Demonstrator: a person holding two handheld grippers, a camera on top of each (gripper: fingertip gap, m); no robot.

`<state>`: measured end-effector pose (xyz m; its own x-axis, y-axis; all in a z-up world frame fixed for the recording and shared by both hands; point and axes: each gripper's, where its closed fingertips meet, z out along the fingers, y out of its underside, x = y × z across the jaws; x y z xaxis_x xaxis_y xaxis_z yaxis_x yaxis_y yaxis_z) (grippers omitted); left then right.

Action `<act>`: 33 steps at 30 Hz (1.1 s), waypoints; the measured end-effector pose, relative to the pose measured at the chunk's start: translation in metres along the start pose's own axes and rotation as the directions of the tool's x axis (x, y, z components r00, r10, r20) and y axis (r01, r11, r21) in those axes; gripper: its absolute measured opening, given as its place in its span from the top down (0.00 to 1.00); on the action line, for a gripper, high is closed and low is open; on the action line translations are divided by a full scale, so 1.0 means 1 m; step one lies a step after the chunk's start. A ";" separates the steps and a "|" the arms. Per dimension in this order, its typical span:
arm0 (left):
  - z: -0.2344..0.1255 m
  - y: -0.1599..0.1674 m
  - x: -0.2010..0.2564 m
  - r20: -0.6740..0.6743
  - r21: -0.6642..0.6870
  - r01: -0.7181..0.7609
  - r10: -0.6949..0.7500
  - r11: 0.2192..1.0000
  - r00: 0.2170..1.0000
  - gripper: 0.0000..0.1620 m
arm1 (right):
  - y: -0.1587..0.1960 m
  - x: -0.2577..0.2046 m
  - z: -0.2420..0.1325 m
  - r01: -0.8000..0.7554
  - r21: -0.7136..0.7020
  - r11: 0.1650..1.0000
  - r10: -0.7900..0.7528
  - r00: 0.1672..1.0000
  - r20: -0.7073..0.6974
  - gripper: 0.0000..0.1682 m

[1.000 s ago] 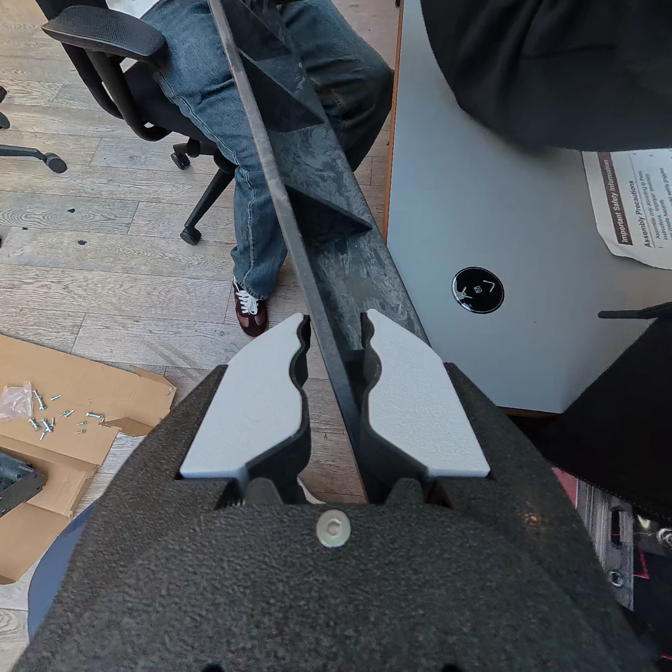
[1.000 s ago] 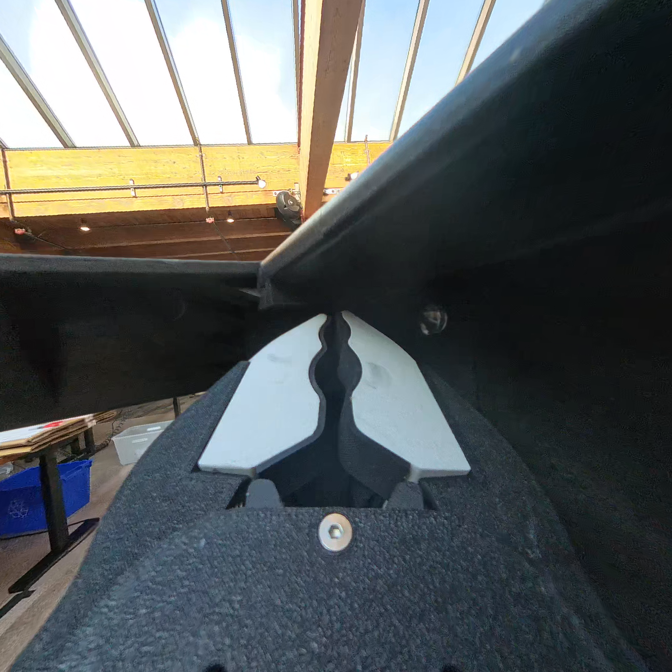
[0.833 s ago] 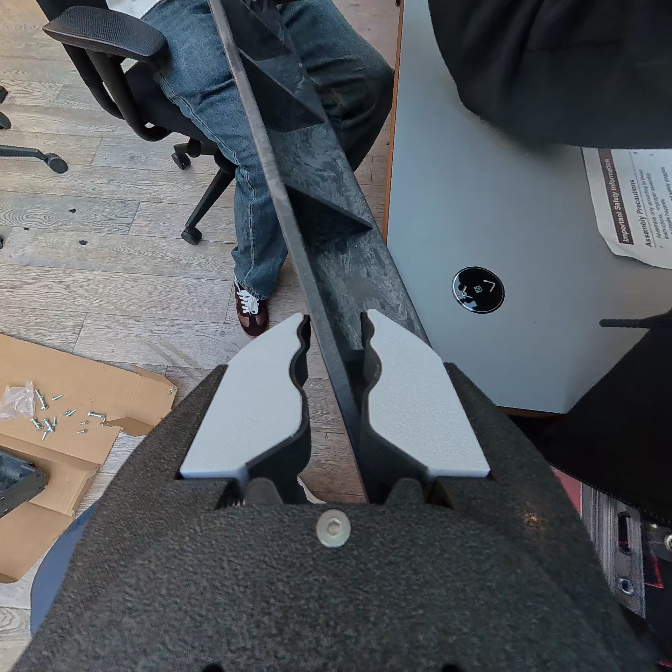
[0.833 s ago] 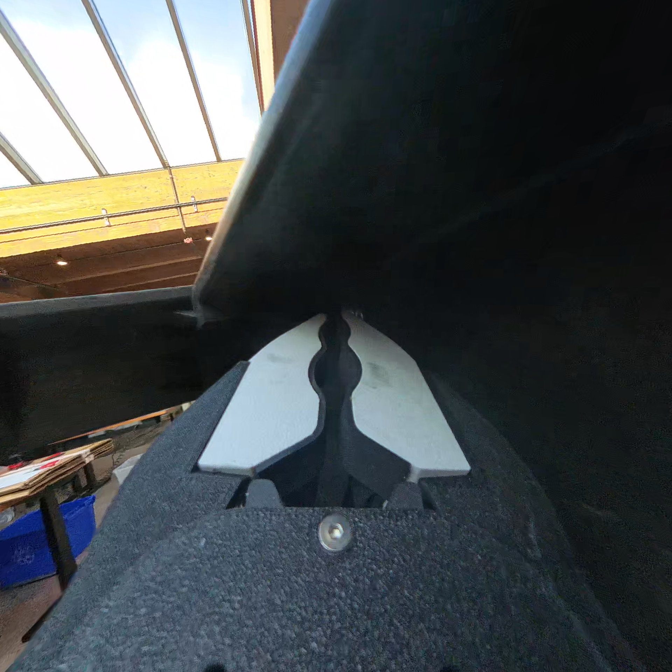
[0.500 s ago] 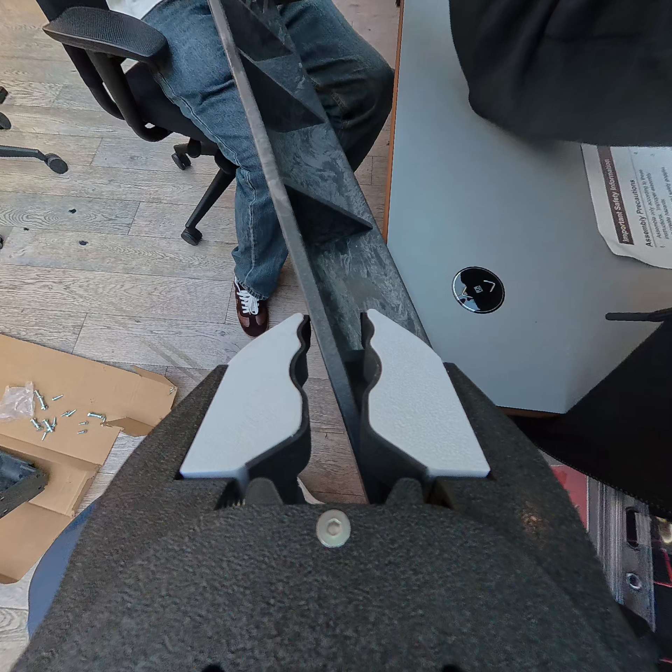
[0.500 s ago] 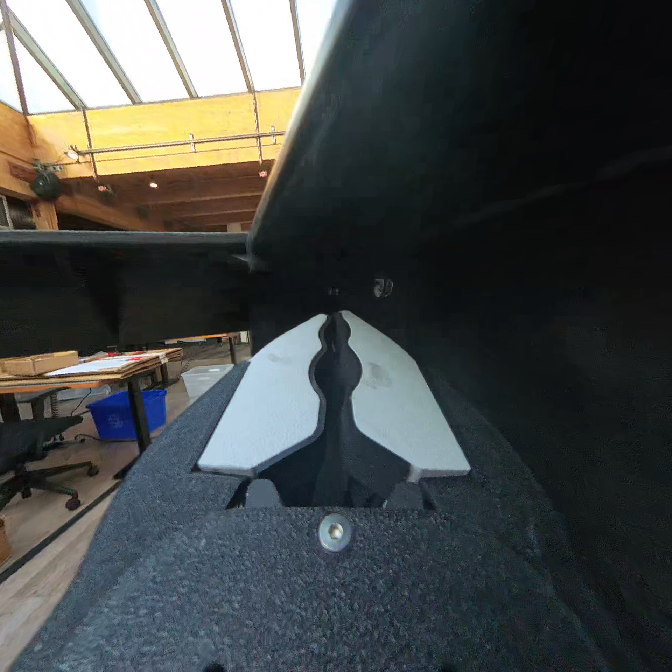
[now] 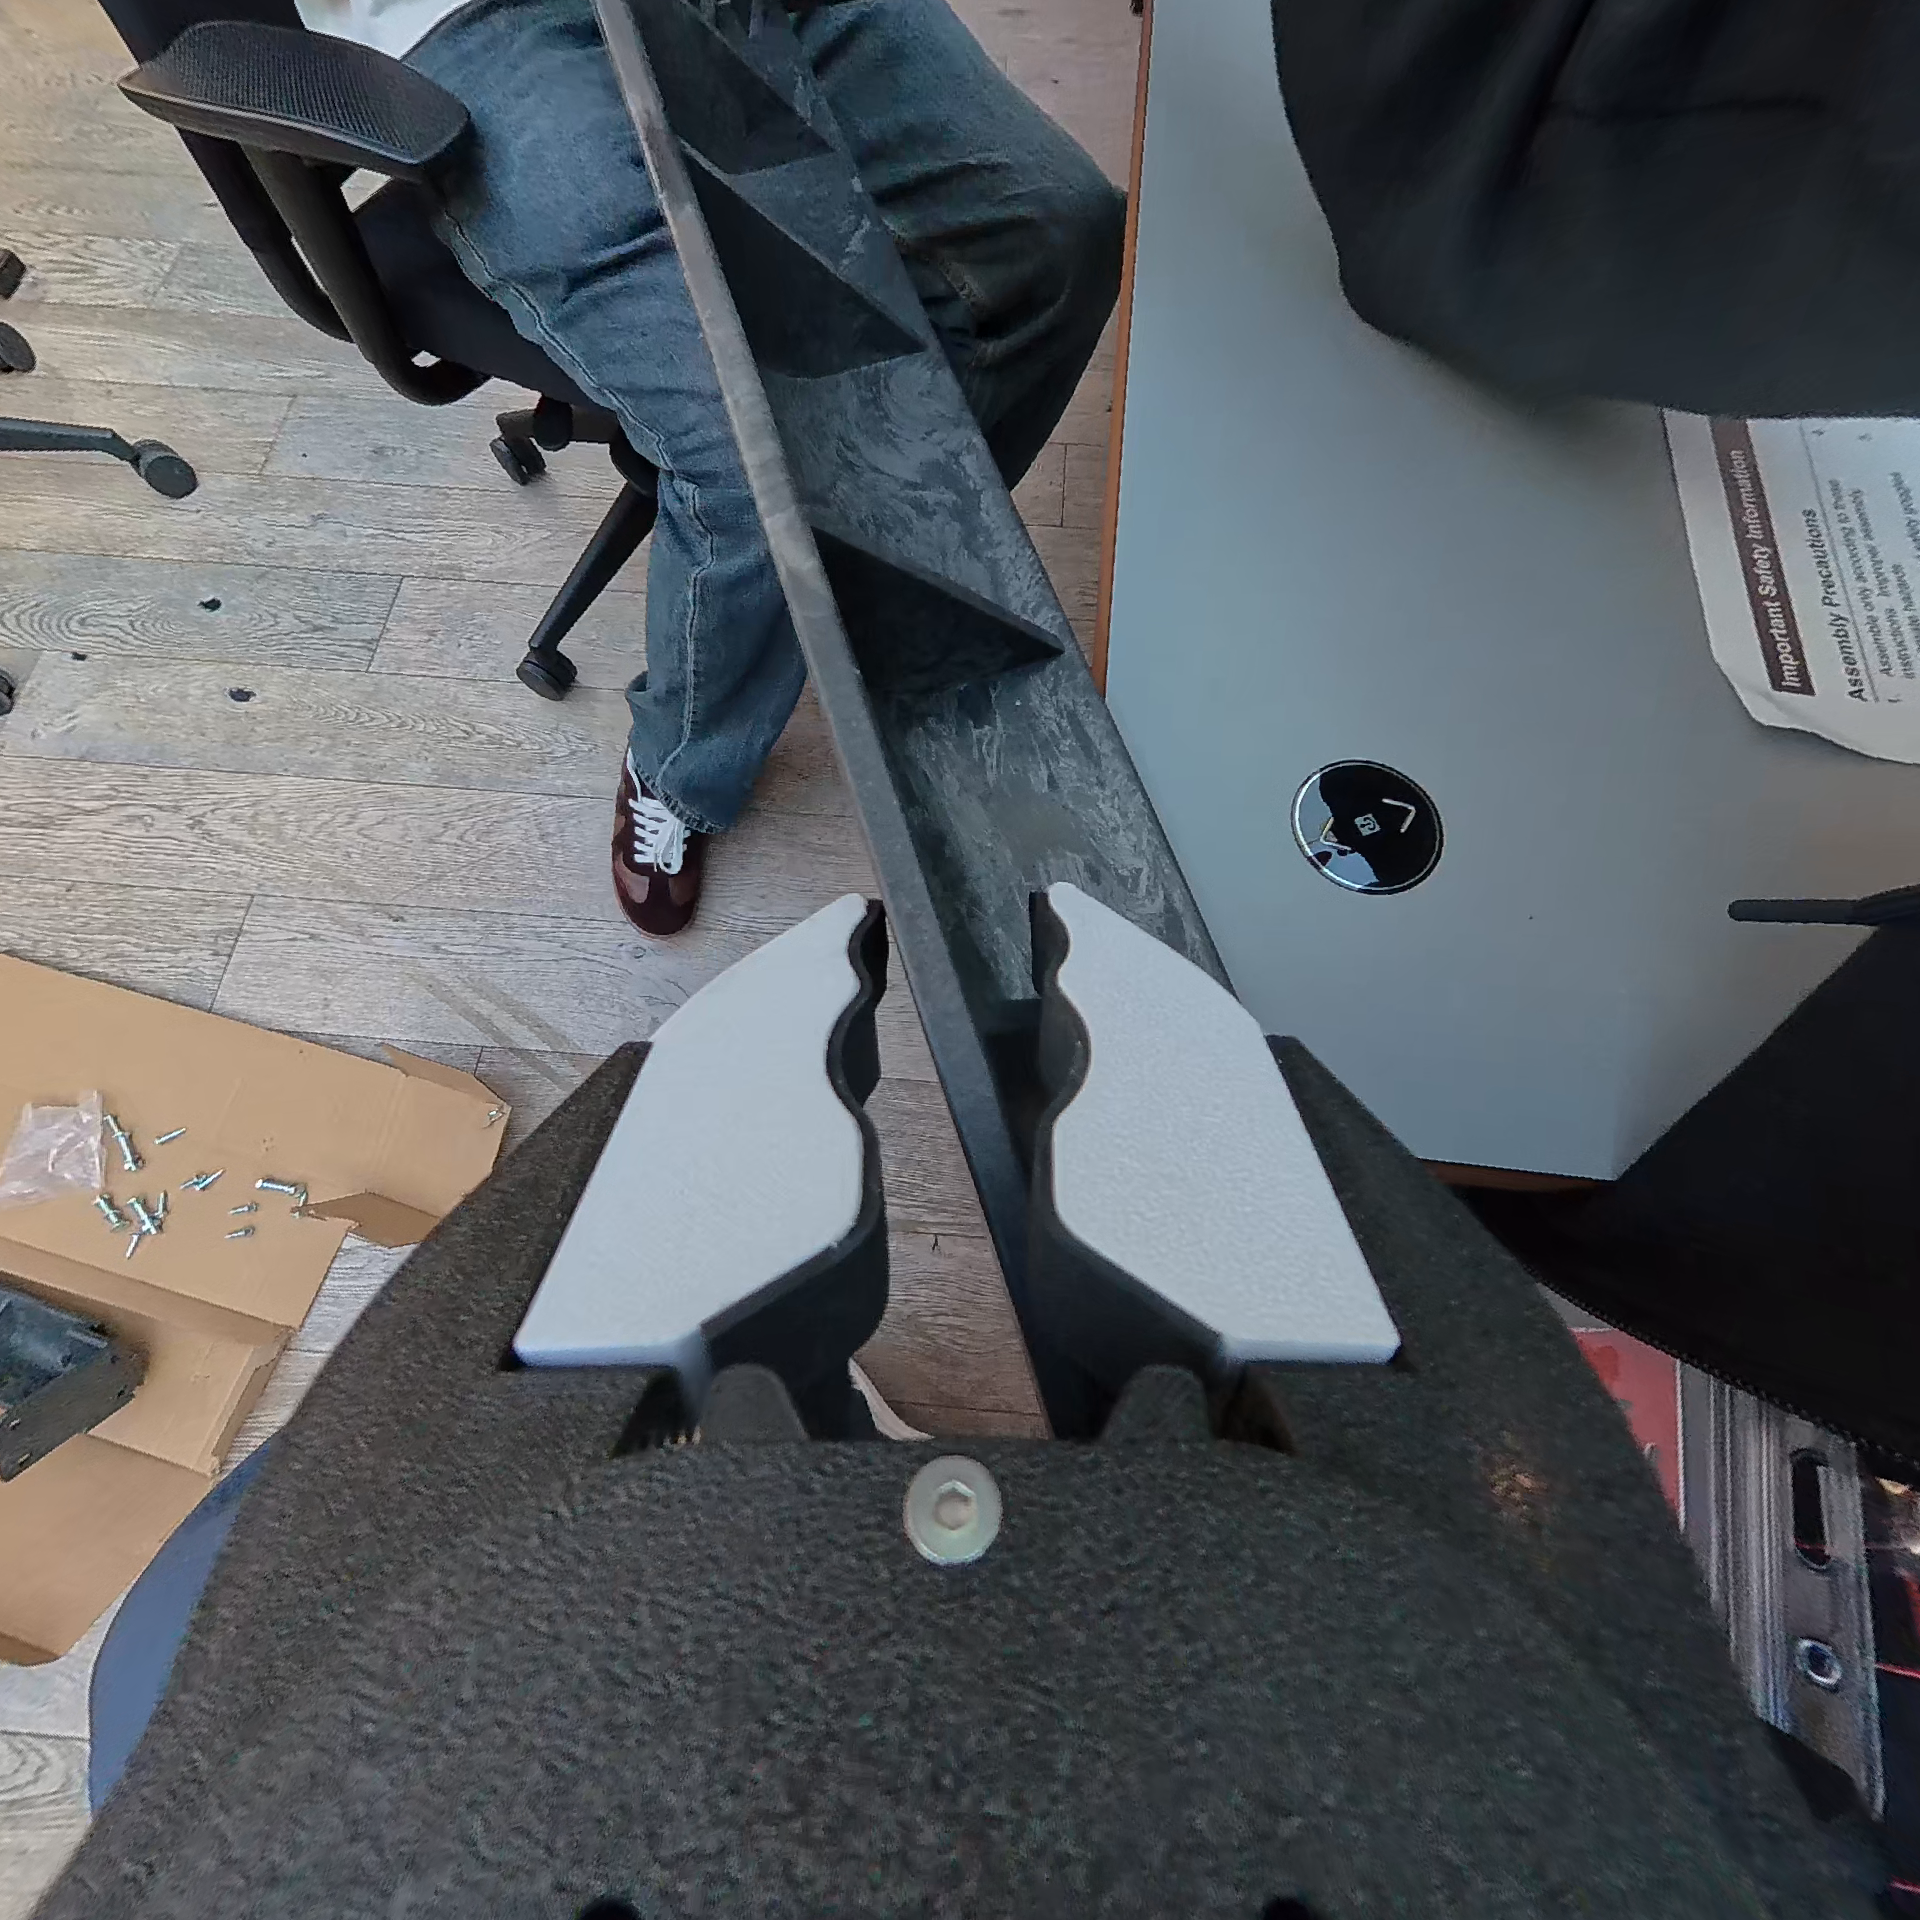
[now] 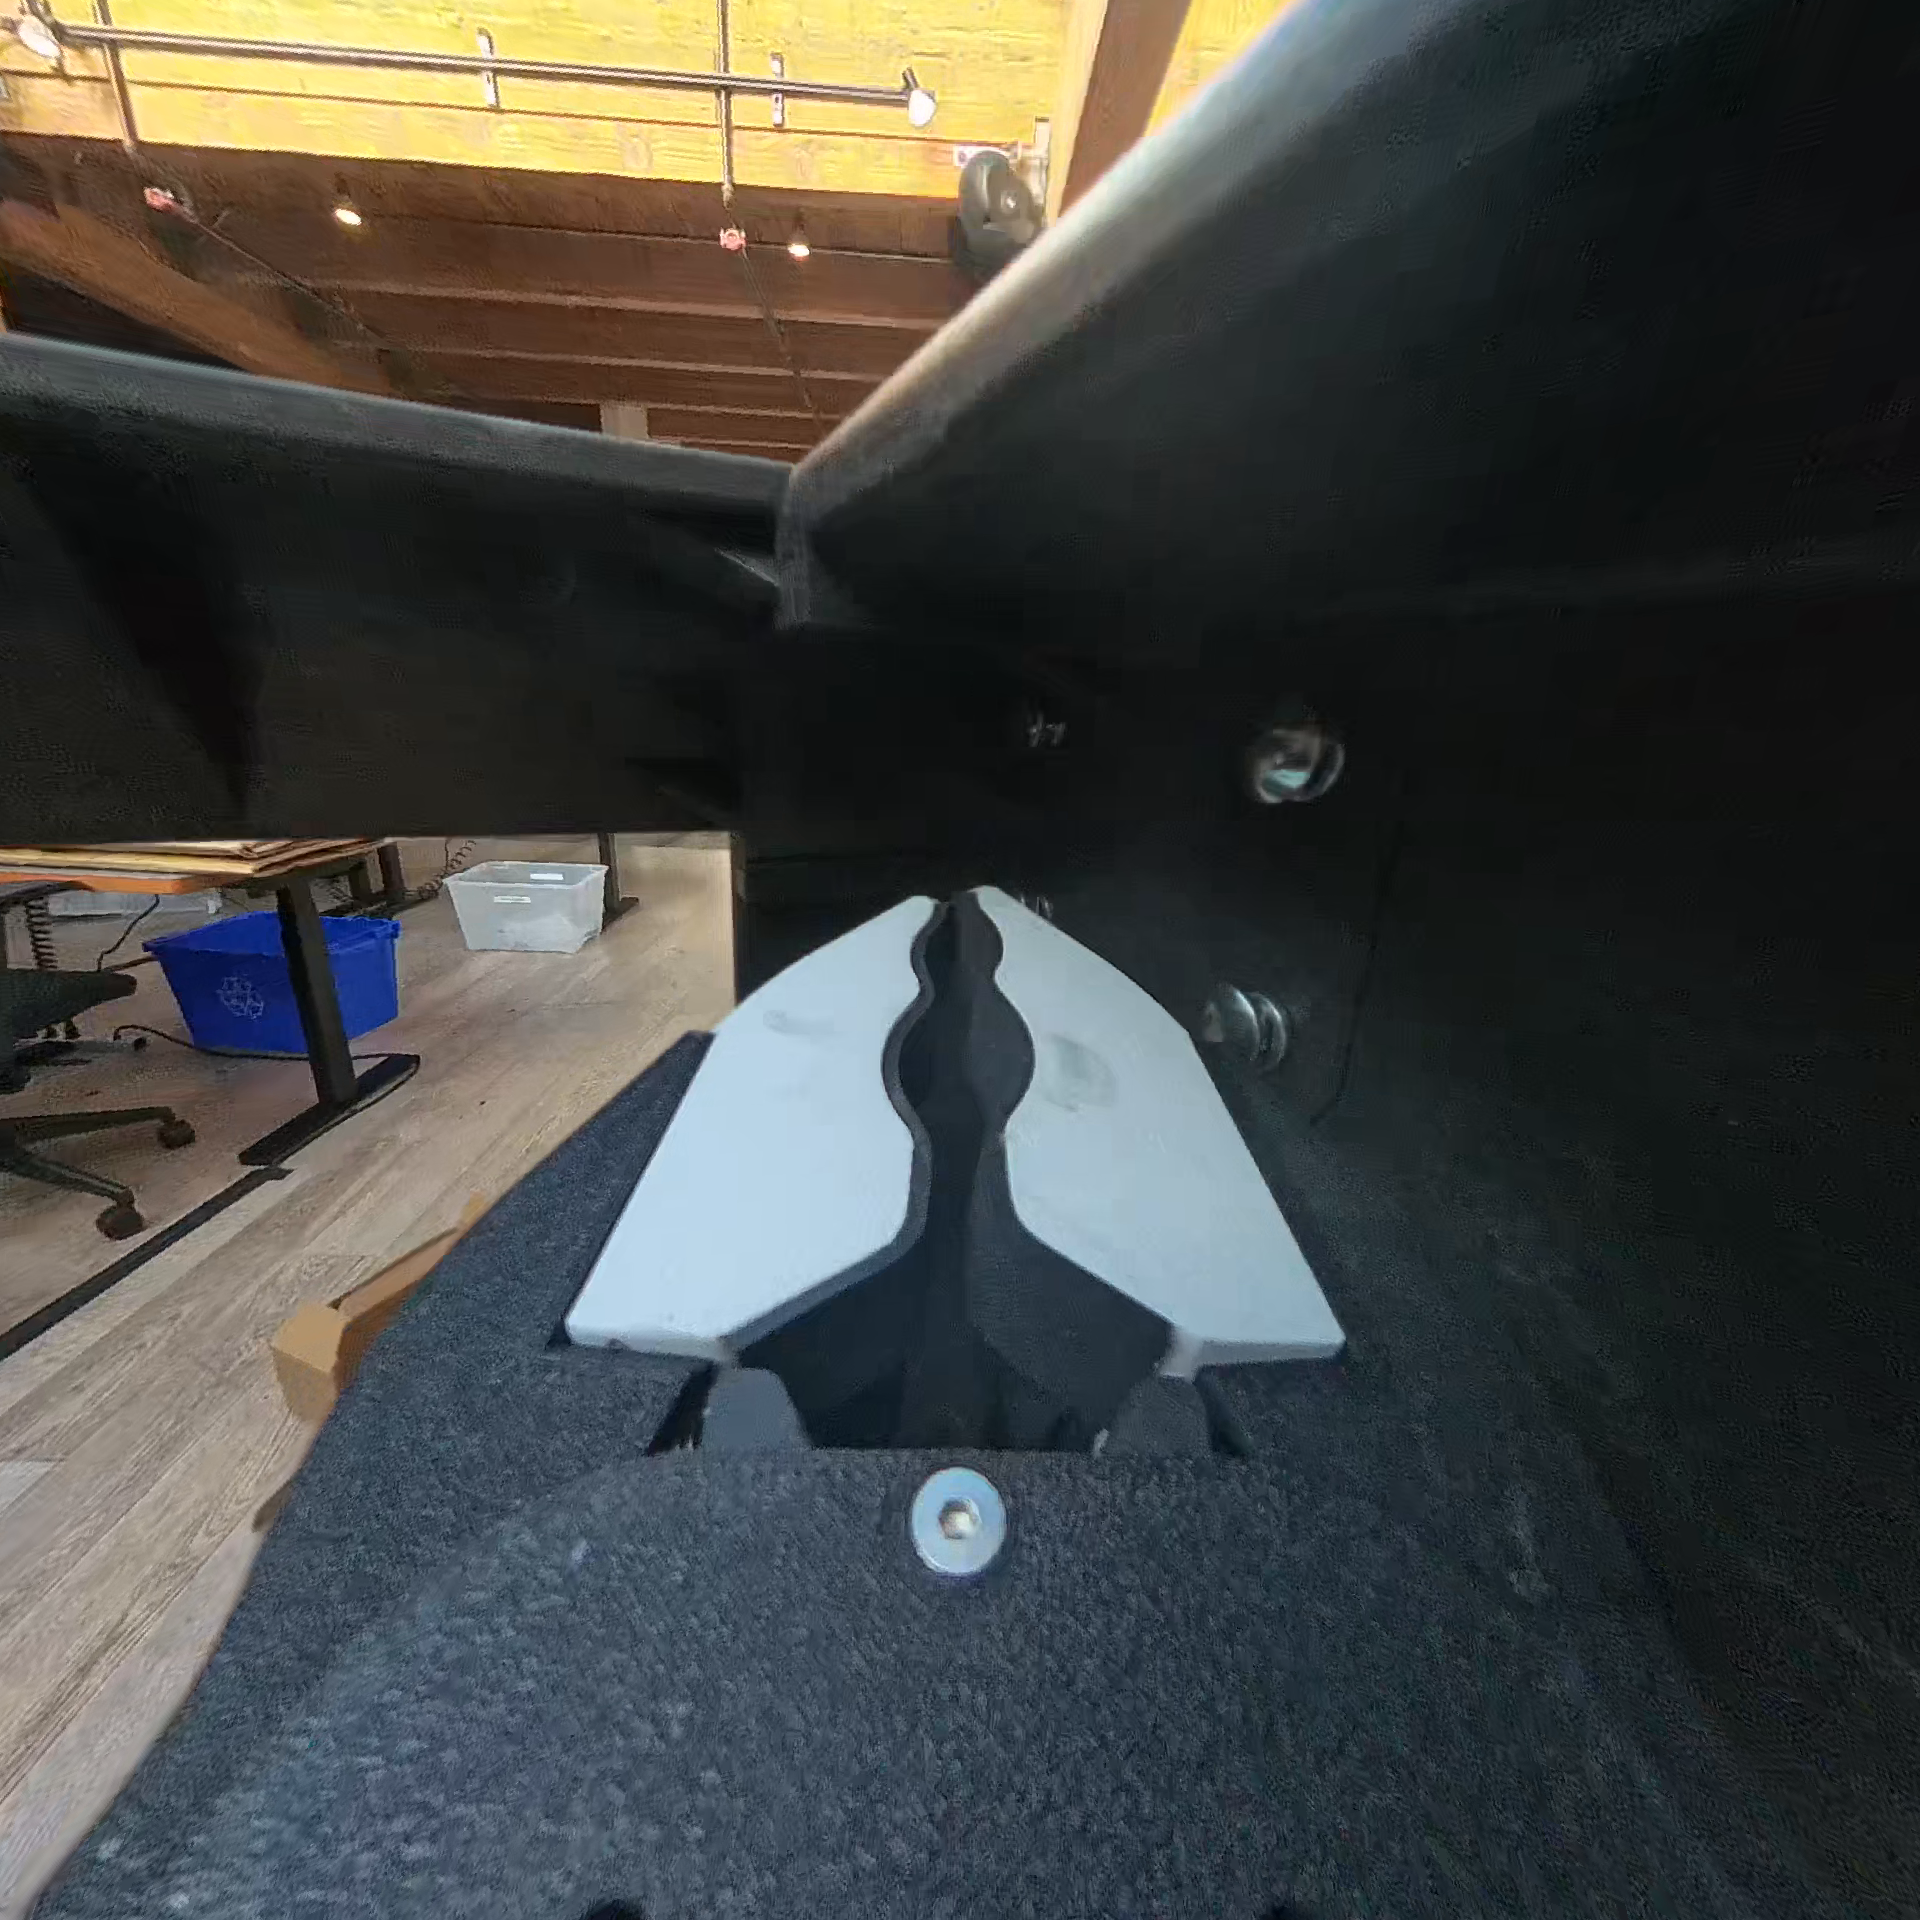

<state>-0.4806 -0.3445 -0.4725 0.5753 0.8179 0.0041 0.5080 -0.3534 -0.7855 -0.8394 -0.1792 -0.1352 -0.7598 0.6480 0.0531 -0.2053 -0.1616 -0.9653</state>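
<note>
In the left wrist view my left gripper (image 7: 956,904) is closed around the thin edge of a long black ribbed panel (image 7: 935,499). The panel runs from between the fingers away to the top of the view. The edge lies against the right finger (image 7: 1174,1143), with a gap on the left side. In the right wrist view my right gripper (image 8: 956,902) is shut and empty, its tips touching. It sits close under a black fabric-covered panel (image 8: 1558,520) with two metal bolts (image 8: 1294,764) just right of the tips.
A grey desk (image 7: 1403,520) with a printed sheet (image 7: 1818,582) is on the right. A person's jeans-clad legs (image 7: 623,312) on an office chair lie ahead. Flat cardboard (image 7: 260,1091) with loose screws (image 7: 156,1195) lies on the floor. A blue bin (image 8: 270,977) stands far left. My right fingertips sit around 50 centimetres from my left ones.
The right gripper has tilted down from the skylights toward the room and floor, and the bolts now show closer. The left gripper and its panel have hardly moved.
</note>
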 end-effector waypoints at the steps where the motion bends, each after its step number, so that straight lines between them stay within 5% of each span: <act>1: 0.000 0.000 0.000 0.000 0.000 0.000 0.000 1.000 1.000 0.84 | 0.002 -0.004 0.007 0.006 -0.008 1.000 -0.006 1.000 0.001 1.00; 10: 0.000 0.000 0.000 0.006 -0.003 -0.005 0.005 1.000 1.000 0.84 | 0.027 0.006 0.048 0.040 -0.085 0.996 -0.056 0.979 -0.197 1.00; 24: 0.000 0.000 0.000 0.004 -0.002 -0.002 0.002 1.000 1.000 0.84 | -0.034 0.021 -0.014 -0.131 0.219 0.967 0.151 0.986 -0.076 1.00; 28: 0.000 0.000 0.000 0.004 -0.003 -0.005 0.005 1.000 1.000 0.84 | -0.028 0.057 -0.023 -0.198 0.287 0.937 0.262 0.943 -0.206 1.00; 33: 0.000 0.000 0.000 0.006 -0.003 -0.006 0.006 1.000 1.000 0.84 | -0.041 0.039 -0.029 -0.175 0.305 0.936 0.208 0.975 -0.080 1.00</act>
<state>-0.4805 -0.3445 -0.4724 0.5748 0.8183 -0.0041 0.5068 -0.3599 -0.7833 -0.8425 -0.1262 -0.1008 -0.7343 0.6574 -0.1694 -0.2476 -0.4917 -0.8348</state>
